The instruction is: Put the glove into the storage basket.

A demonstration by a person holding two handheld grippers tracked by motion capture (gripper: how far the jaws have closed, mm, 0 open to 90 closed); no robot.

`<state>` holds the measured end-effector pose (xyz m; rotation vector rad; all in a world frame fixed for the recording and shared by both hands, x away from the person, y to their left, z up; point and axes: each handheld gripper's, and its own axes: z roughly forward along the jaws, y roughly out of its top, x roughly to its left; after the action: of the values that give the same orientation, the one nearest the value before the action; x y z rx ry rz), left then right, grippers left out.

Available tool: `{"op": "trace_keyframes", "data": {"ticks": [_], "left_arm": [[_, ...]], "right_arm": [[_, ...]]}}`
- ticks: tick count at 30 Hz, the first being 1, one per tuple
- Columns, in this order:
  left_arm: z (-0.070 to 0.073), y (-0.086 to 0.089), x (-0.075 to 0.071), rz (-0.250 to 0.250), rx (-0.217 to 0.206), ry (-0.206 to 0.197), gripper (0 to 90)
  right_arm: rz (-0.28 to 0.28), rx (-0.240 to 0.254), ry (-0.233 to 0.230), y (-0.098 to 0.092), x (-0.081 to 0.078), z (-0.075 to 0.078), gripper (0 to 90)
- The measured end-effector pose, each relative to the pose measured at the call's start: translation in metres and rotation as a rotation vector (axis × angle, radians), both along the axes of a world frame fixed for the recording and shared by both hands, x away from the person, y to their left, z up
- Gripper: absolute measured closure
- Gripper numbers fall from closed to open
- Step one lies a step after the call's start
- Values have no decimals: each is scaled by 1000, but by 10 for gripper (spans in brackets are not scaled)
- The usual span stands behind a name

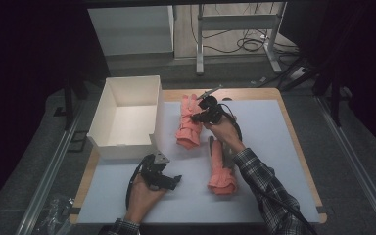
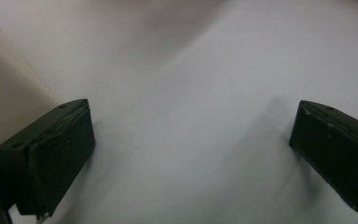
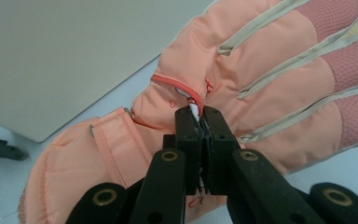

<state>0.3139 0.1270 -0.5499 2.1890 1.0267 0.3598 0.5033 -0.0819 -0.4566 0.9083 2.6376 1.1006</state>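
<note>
The far glove (image 1: 188, 122), a salmon-pink padded one, lies toward the far edge of the worktop (image 1: 274, 147), just beside the open white box (image 1: 127, 117) that stands at the far left corner. Its fingers point to the far edge and its cuff to the near edge. The right hand-held gripper (image 3: 200, 122) has its jaws pressed together on a small white and red loop or tag at the back of this glove, near where the wrist strap begins; in the high view this hand-held gripper (image 1: 203, 113) sits over the glove's right side. A second glove (image 1: 221, 169) of the same colour lies nearer the middle of the worktop, partly under the person's checked sleeve (image 1: 264, 181). The left hand-held gripper (image 1: 162, 177) rests near the near left part of the worktop, below the box, its jaws wide apart over bare grey surface with nothing between them.
</note>
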Motion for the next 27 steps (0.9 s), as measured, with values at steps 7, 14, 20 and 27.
{"op": "trace_keyframes", "data": {"ticks": [7,14,20,27], "left_arm": [[0,0,0,1,-2,-2,0],[0,0,0,0,-1,0,0],[0,0,0,0,-1,0,0],[0,0,0,-1,2,-1,0]], "right_arm": [[14,22,-7,-7,-9,14,860],[46,36,-5,-13,-20,28,858],[73,44,-9,-17,-33,37,858],[104,61,-10,-26,-48,47,858]]}}
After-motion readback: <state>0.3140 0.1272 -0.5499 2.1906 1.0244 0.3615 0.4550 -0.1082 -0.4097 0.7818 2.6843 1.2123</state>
